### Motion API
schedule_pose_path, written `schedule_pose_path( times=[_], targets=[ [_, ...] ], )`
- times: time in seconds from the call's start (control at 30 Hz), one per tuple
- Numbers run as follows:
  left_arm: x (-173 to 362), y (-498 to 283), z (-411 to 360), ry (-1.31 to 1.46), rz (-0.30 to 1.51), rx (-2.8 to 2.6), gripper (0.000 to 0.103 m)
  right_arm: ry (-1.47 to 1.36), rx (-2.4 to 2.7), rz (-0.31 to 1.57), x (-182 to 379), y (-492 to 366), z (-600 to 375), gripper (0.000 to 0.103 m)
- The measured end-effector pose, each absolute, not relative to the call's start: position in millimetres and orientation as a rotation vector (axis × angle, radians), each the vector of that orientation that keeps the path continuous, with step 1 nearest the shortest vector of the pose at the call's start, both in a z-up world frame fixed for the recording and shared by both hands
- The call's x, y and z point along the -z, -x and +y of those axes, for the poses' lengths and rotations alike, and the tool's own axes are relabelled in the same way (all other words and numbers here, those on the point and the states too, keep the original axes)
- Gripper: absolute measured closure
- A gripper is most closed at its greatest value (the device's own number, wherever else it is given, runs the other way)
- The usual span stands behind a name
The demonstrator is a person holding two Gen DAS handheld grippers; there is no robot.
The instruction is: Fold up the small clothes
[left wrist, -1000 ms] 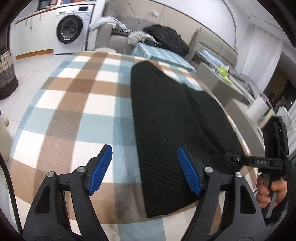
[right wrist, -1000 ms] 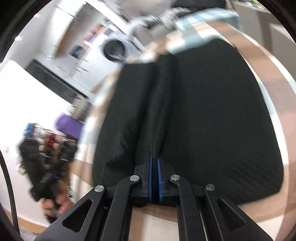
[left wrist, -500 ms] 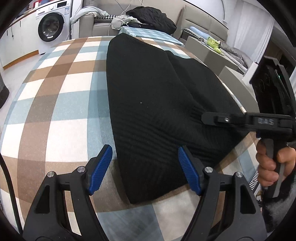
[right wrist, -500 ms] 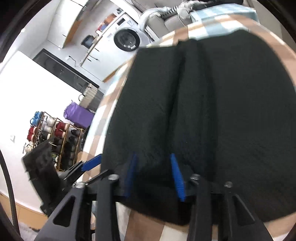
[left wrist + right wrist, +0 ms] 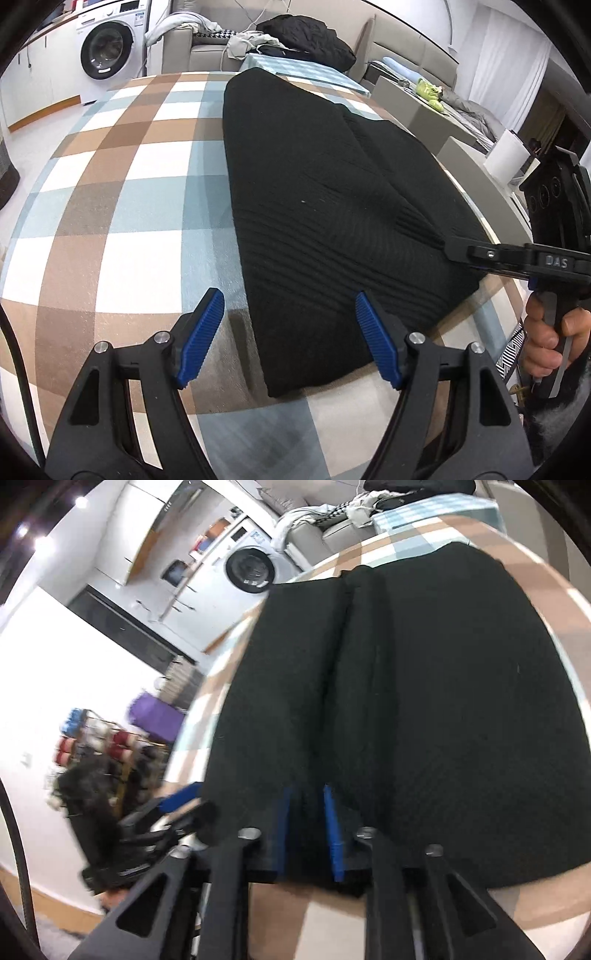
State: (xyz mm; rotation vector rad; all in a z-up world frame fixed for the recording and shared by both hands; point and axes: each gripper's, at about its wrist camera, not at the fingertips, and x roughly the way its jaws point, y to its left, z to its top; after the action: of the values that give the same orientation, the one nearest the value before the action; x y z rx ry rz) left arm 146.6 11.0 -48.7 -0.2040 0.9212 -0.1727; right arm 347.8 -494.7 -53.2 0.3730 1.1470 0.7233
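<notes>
A: Where do we have the black knit garment (image 5: 325, 206) right now?

B: We have it lying flat on the checked cloth (image 5: 122, 206) that covers the table. It runs from the near edge of the table to the far edge, on the right half, with its right side close along the table's right edge. A long fold ridge runs down it lengthwise; we see that best in the right wrist view (image 5: 340, 686).

A: And our left gripper (image 5: 290, 338)?

B: We hold it with the jaws spread wide over the near left corner of the garment. One blue pad (image 5: 201, 338) is above bare cloth beside the garment's left edge, the other above the knit. Nothing is pinched between them.

A: The right gripper (image 5: 306, 827)?

B: Its jaws have just been opening. The near hem of the garment, at the foot of the ridge, sits between the pads, yet a gap shows on each side, so we are not clamping it. In the left wrist view the right gripper (image 5: 458, 251) reaches in from the table's right edge, a hand (image 5: 546, 339) on its handle.

A: Anything behind the table?

B: We see a washing machine (image 5: 107, 59) and a sofa (image 5: 207, 48) with clothes on it.
</notes>
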Motion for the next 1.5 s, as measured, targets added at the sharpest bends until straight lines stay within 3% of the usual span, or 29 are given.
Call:
schedule_pose_path(
  times=[0.07, 0.13, 0.2, 0.43, 0.7, 0.8, 0.93, 1.13, 1.3, 1.43, 1.5],
  targets=[
    [51, -147, 10, 0.201, 0.925, 0.173, 0.032, -0.359, -0.734, 1.128, 52, -345, -495, 0.074],
    [52, -147, 9, 0.199, 0.931, 0.174, 0.032, -0.254, -0.7, 1.13, 56, -341, -491, 0.084],
    [51, -146, 10, 0.196, 0.928, 0.174, 0.032, -0.22, -0.708, 1.166, 59, -339, -491, 0.085],
    [47, -150, 15, 0.202, 0.913, 0.155, 0.032, -0.285, -0.719, 1.116, 51, -376, -476, 0.071],
    [40, -155, 27, 0.21, 0.892, 0.114, 0.032, -0.365, -0.624, 1.136, 72, -456, -430, 0.071],
    [37, -159, 33, 0.227, 0.884, 0.104, 0.032, -0.368, -0.588, 1.119, 68, -468, -424, 0.093],
    [31, -165, 35, 0.228, 0.871, 0.107, 0.032, -0.268, -0.593, 0.955, 28, -445, -419, 0.096],
    [42, -180, 30, 0.212, 0.897, 0.112, 0.032, -0.211, -0.512, 1.072, 55, -461, -412, 0.096],
    [52, -182, 27, 0.207, 0.921, 0.113, 0.032, -0.214, -0.549, 1.12, 57, -454, -420, 0.09],
    [54, -181, 28, 0.22, 0.923, 0.119, 0.032, -0.283, -0.679, 1.183, 63, -422, -438, 0.067],
    [55, -181, 29, 0.23, 0.924, 0.123, 0.032, -0.287, -0.73, 1.19, 67, -402, -439, 0.067]
  ],
)
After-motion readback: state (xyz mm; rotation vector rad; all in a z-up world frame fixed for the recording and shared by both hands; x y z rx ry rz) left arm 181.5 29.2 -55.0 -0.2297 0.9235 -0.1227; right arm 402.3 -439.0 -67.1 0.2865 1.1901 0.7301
